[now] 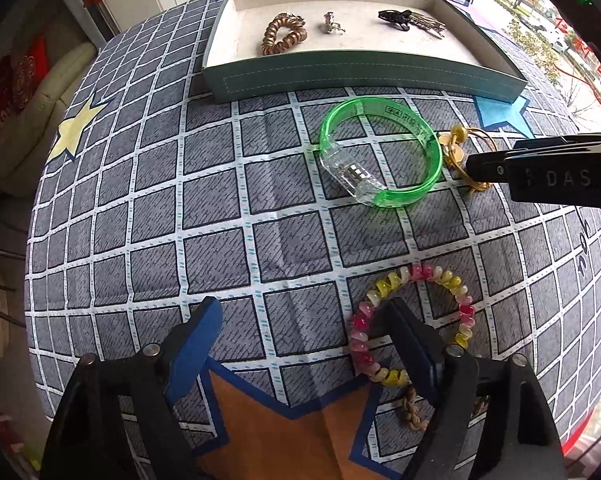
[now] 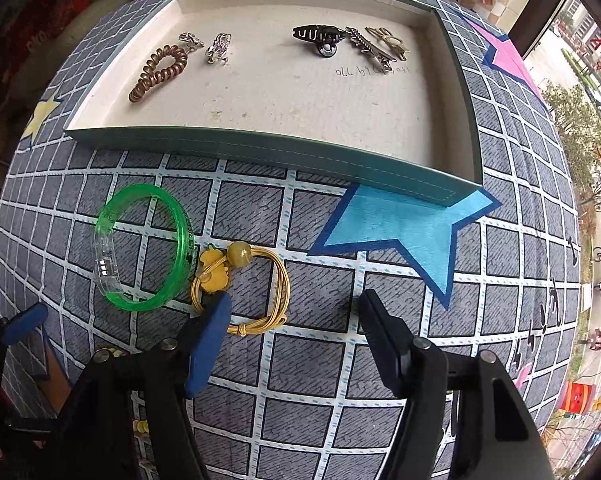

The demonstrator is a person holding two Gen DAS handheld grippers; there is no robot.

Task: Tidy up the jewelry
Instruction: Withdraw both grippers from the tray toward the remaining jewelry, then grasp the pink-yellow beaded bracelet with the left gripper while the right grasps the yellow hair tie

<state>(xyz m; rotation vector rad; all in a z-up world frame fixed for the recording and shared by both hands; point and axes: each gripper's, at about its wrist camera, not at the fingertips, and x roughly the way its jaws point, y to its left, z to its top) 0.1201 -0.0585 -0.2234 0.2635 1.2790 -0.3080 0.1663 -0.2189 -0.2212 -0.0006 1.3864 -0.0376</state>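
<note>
A pink-and-yellow spiral hair tie (image 1: 416, 272) lies on the checked cloth. My left gripper (image 1: 306, 314) is open and points down, with its right finger inside that ring and its left finger well outside. A clear green bangle (image 1: 380, 152) (image 2: 144, 248) lies in front of the grey-green tray (image 1: 360, 76) (image 2: 260, 148). Touching the bangle is a yellow elastic hair tie with beads (image 2: 260, 292) (image 1: 458, 136). My right gripper (image 2: 296, 308) (image 1: 476, 170) is open above it: the left finger covers the tie's left side, and the loop lies between the fingers.
In the tray lie a brown spiral hair tie (image 2: 160, 72), silver brooches (image 2: 218, 48), a black claw clip (image 2: 320, 38) and metal hair clips (image 2: 380, 46). A small brown braided tie (image 1: 412, 412) lies by my left gripper's right finger. The cloth drops off at the table's edges.
</note>
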